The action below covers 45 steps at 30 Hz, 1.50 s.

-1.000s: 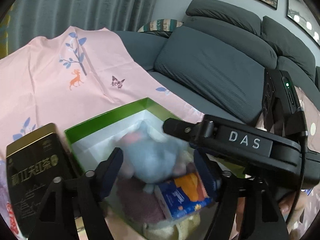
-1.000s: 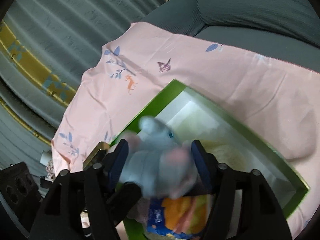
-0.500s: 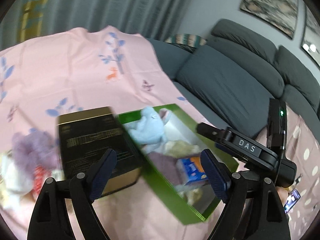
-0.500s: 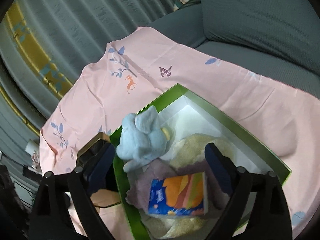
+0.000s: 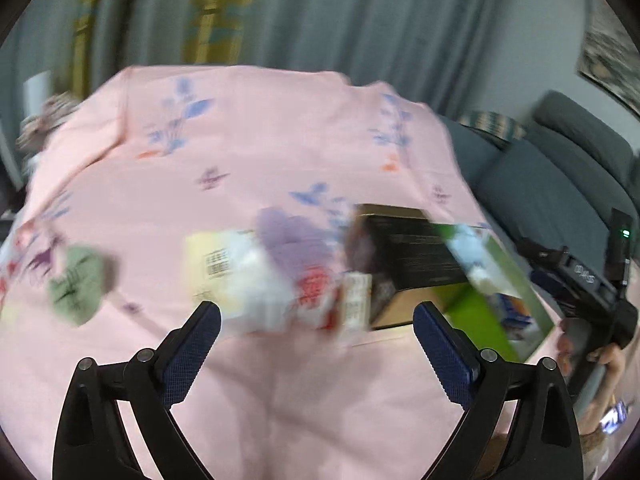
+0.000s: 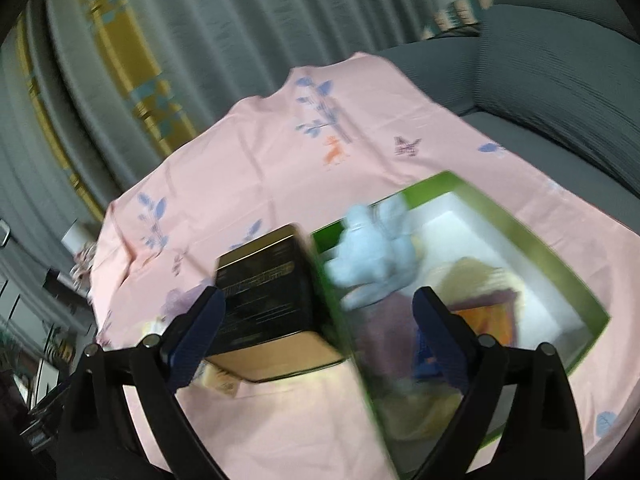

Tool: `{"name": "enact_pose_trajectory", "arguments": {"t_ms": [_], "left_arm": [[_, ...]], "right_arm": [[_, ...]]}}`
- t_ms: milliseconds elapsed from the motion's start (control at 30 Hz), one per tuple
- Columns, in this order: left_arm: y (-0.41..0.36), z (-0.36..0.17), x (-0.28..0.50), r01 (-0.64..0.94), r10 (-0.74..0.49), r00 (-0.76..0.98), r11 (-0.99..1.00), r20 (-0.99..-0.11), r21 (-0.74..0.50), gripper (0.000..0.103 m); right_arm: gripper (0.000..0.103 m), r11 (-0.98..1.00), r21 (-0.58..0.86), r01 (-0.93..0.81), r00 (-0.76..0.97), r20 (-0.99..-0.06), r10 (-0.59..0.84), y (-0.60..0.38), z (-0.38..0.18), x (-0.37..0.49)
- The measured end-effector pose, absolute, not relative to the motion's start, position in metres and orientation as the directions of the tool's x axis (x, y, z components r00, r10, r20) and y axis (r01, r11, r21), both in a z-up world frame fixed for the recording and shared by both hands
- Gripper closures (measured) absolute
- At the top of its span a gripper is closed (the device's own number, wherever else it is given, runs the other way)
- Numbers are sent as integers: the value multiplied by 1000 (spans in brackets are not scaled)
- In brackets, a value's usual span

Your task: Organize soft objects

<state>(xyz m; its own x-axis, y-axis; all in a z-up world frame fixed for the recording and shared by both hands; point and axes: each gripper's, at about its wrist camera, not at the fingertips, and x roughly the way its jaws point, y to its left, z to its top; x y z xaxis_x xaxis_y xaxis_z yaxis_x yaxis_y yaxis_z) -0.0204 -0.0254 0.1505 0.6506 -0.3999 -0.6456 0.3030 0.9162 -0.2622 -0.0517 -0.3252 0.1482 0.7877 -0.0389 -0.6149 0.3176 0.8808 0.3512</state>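
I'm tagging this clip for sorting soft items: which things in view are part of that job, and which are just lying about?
Part of the job:
green box
blue plush toy
purple fluffy item
green cloth

Just lying about:
black and gold tin
sofa
curtain

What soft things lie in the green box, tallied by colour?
Blue plush: 1
Cream towel: 1
Mauve cloth: 1
Orange-and-blue pack: 1
Total in the box: 4, as far as the blur lets one tell.
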Motion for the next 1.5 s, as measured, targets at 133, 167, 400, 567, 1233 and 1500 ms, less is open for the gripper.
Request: {"name": "enact_pose_trajectory", "arguments": {"t_ms": [133,167,400,567,1233,1500], "left_arm": [[25,135,-23,187,-329,674,942,-662,-278,6],[40,128,-22,157,-319,672,943,-668,-292,6],[119,85,-17,-85,-218,693,921,-687,-379,6],[151,74,-15,-163,-206,686,891,-697,-424,6],[210,63,-12,-354,-64,665,850,-744,-390,6],[210,67,-12,-343,-55,680,857,-731,-384,6]], "right_arm": [[9,905,358,231,781,-623,48,-289,145,-36],[9,907,360,220,776,-628,61,-281,143,-32],[35,951,298,85,739,-659,140,-206,133,-9],[49,953,300,43,686,-702,190,-167,123,9],[32,921,313,-231,371,-847,381,95,25,172],[89,906,320,-278,377,-831,409,105,5,183]]}}
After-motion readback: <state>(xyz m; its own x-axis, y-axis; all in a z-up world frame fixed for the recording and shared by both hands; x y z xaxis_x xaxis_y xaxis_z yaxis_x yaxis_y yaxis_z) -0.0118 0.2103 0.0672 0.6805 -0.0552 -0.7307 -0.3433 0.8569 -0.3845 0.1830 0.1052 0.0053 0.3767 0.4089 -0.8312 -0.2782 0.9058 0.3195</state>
